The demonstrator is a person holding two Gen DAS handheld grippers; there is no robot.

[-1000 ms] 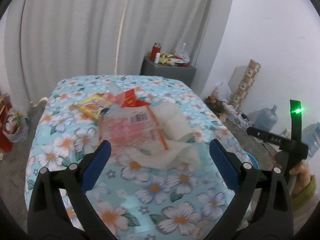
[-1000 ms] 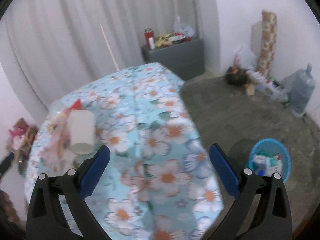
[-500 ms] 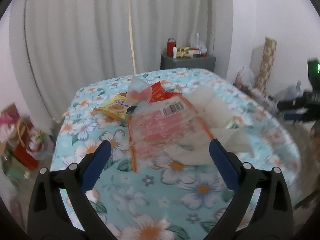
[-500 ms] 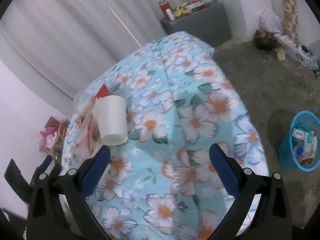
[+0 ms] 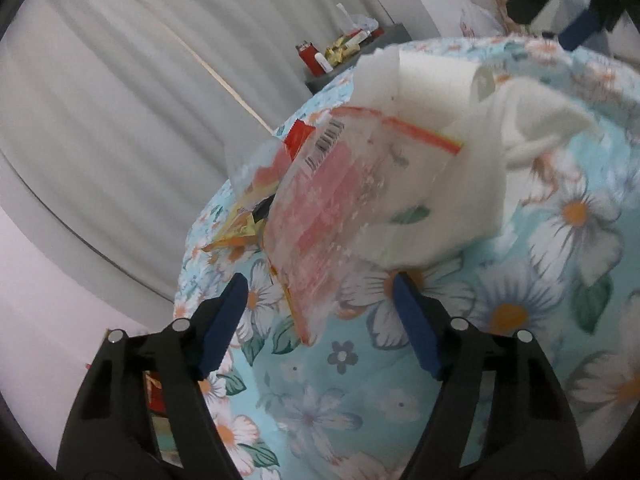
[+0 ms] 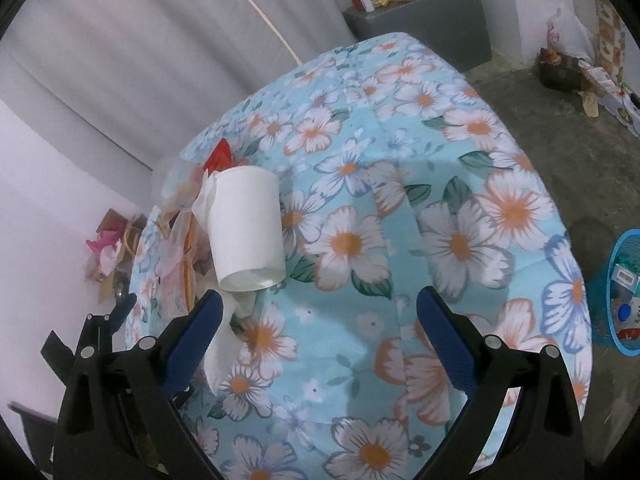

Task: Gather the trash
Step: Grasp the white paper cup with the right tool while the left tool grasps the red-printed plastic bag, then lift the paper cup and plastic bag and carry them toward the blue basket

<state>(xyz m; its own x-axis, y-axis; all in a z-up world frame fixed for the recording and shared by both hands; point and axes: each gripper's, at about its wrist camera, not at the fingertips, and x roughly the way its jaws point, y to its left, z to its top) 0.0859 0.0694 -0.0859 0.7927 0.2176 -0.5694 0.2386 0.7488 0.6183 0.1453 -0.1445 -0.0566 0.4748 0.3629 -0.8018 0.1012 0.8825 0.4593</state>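
A clear plastic bag (image 5: pixel 332 200) with pink print and a barcode lies on the flowered tablecloth (image 5: pixel 520 320). Its near corner reaches between the fingers of my left gripper (image 5: pixel 318 312). The jaws are closing and the pads stand clear of the bag. Behind the bag lie a yellow wrapper (image 5: pixel 240 226), a red wrapper (image 5: pixel 298 138), a white paper roll (image 5: pixel 432 76) and crumpled tissue (image 5: pixel 544 120). My right gripper (image 6: pixel 320 320) hangs open over the cloth, with the paper roll (image 6: pixel 248 232) and tissue (image 6: pixel 224 344) just beyond its left finger.
A blue trash basket (image 6: pixel 620 300) with rubbish in it stands on the concrete floor right of the table. A grey cabinet (image 6: pixel 420 12) with bottles stands by the curtain. Bags and clutter lie on the floor to the left (image 6: pixel 112 240).
My left gripper has rolled, dropped and come close to the plastic bag, and its jaws have narrowed. The right gripper has tipped downward and shifted toward the paper roll.
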